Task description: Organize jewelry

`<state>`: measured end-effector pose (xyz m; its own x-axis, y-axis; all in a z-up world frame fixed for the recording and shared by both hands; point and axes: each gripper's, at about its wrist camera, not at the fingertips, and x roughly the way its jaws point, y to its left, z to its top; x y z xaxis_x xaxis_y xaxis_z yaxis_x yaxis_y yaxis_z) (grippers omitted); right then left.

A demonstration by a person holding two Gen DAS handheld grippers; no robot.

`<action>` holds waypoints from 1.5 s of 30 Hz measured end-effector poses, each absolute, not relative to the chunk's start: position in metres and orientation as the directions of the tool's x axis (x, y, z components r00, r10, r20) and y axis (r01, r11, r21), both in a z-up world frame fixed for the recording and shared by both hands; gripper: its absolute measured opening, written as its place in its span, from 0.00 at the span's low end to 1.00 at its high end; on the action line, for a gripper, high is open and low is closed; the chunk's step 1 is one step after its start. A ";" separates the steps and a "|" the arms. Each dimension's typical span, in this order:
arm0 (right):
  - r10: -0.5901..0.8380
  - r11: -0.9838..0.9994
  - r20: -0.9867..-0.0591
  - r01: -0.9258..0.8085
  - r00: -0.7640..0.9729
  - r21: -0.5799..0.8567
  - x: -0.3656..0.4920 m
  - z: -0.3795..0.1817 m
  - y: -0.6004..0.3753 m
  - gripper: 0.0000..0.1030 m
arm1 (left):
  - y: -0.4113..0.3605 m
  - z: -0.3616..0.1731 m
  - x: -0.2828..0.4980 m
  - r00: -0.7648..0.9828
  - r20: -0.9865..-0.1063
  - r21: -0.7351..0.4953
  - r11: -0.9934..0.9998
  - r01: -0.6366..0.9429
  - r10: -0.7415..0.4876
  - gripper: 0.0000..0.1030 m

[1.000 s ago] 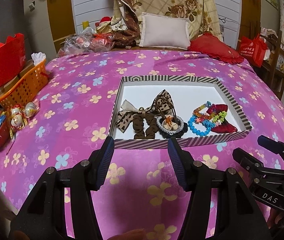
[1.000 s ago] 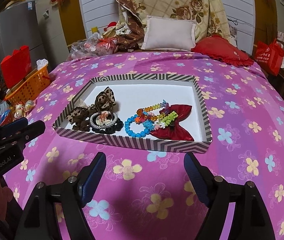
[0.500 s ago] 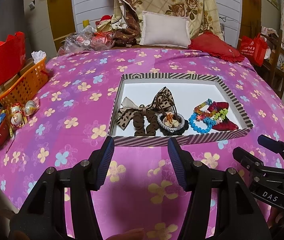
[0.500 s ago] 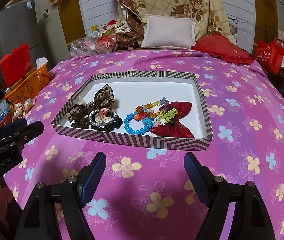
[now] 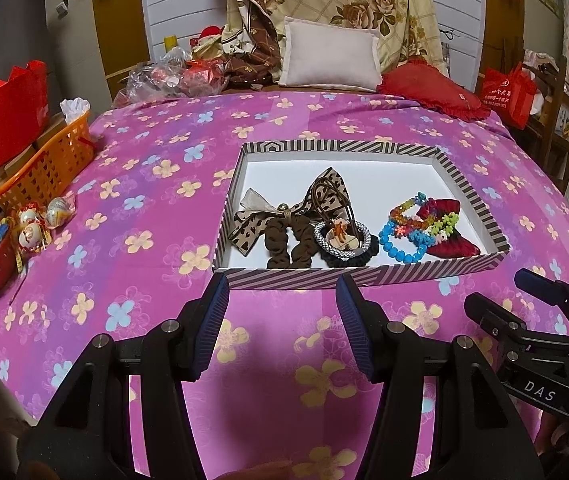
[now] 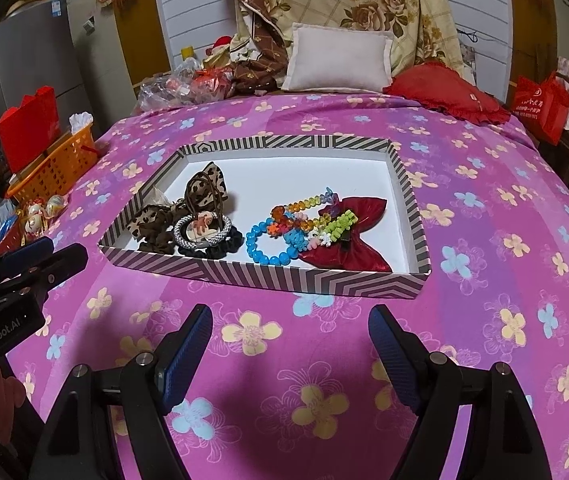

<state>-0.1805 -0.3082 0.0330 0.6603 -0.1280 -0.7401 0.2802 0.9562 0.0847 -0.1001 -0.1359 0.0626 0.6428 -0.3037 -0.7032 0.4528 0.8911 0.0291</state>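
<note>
My left gripper (image 5: pixel 282 312) and right gripper (image 6: pixel 290 342) both gape wide, holding nothing. All the jewelry (image 6: pixel 284 232) sits in the striped box (image 5: pixel 348 276) at twelve o'clock. Sorted already, or waiting? I can't tell.

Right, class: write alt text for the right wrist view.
A striped tray on a floral pink bedspread holds a red bow, beaded bracelets and scrunchies. The open right gripper hovers before it.
</note>
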 end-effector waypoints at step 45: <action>-0.109 0.959 -0.769 0.271 0.630 0.086 -0.149 0.014 -0.319 0.76 | -0.150 0.037 -0.073 0.588 -0.757 0.023 0.888 0.459 -0.285 0.54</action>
<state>-0.1489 -0.3194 0.0141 0.6295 -0.1090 -0.7693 0.2711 0.9587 0.0860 -0.0729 -0.1499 0.0371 0.5877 -0.2847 -0.7573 0.4593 0.8880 0.0226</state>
